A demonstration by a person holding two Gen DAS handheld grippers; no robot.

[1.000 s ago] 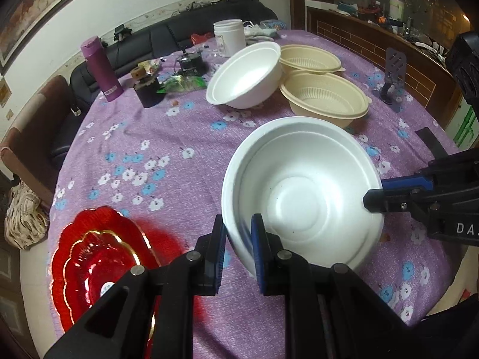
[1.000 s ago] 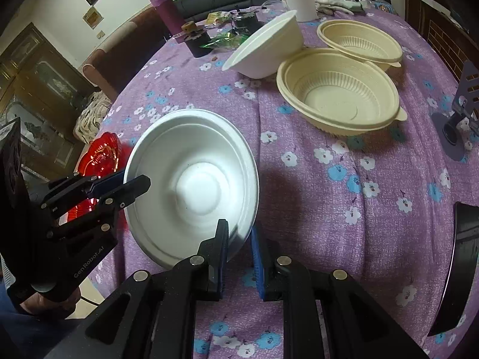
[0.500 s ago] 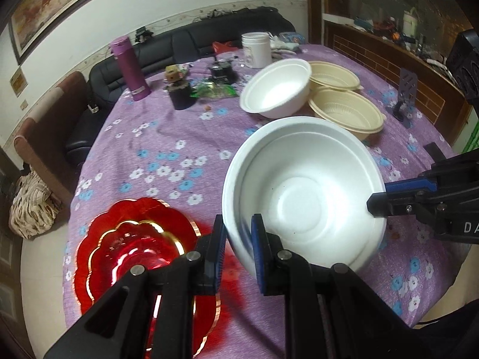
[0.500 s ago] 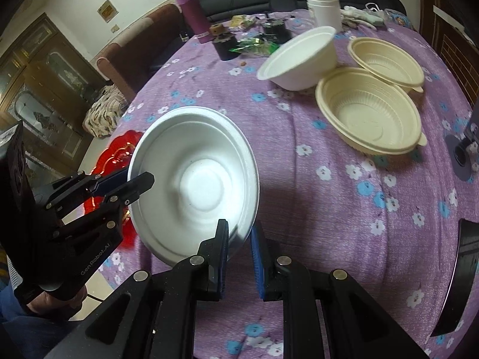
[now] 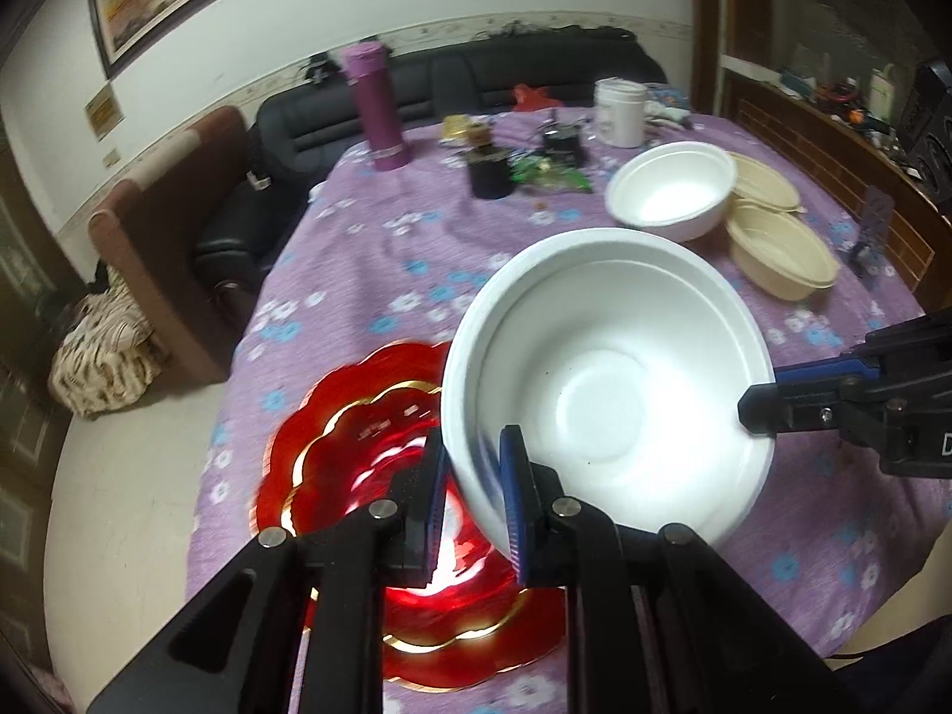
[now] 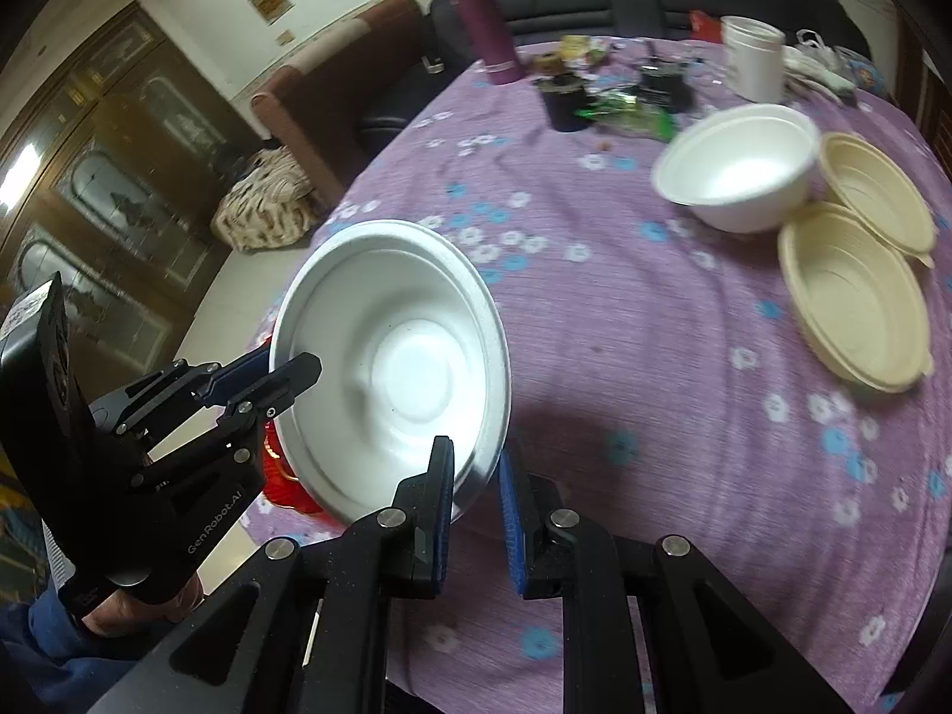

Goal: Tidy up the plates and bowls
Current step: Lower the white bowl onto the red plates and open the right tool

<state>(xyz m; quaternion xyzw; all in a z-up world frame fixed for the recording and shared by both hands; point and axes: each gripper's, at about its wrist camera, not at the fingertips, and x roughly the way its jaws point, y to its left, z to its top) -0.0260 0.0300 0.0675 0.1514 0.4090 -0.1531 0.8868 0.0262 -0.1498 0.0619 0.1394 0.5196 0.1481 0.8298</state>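
Note:
Both grippers are shut on the rim of one large white foam bowl (image 5: 607, 381), held in the air. My left gripper (image 5: 473, 488) pinches its near rim; my right gripper (image 6: 476, 488) pinches the opposite rim and shows at the right in the left wrist view (image 5: 767, 410). The bowl (image 6: 392, 363) is tilted over a red scalloped plate (image 5: 357, 452) near the table's left edge. The plate (image 6: 279, 476) is mostly hidden in the right wrist view. A second white bowl (image 5: 672, 187) and two beige bowls (image 5: 779, 250) sit further back right.
The round table has a purple flowered cloth (image 5: 369, 250). At the back stand a purple bottle (image 5: 378, 113), a white jar (image 5: 619, 113), a small black cup (image 5: 488, 175) and green wrappers (image 5: 553, 172). A black sofa (image 5: 523, 68) and brown chair (image 5: 154, 226) lie beyond.
Both grippers have carried the white bowl up and to the left. It now hangs over the red plate, which has come closer and lies under the left fingers.

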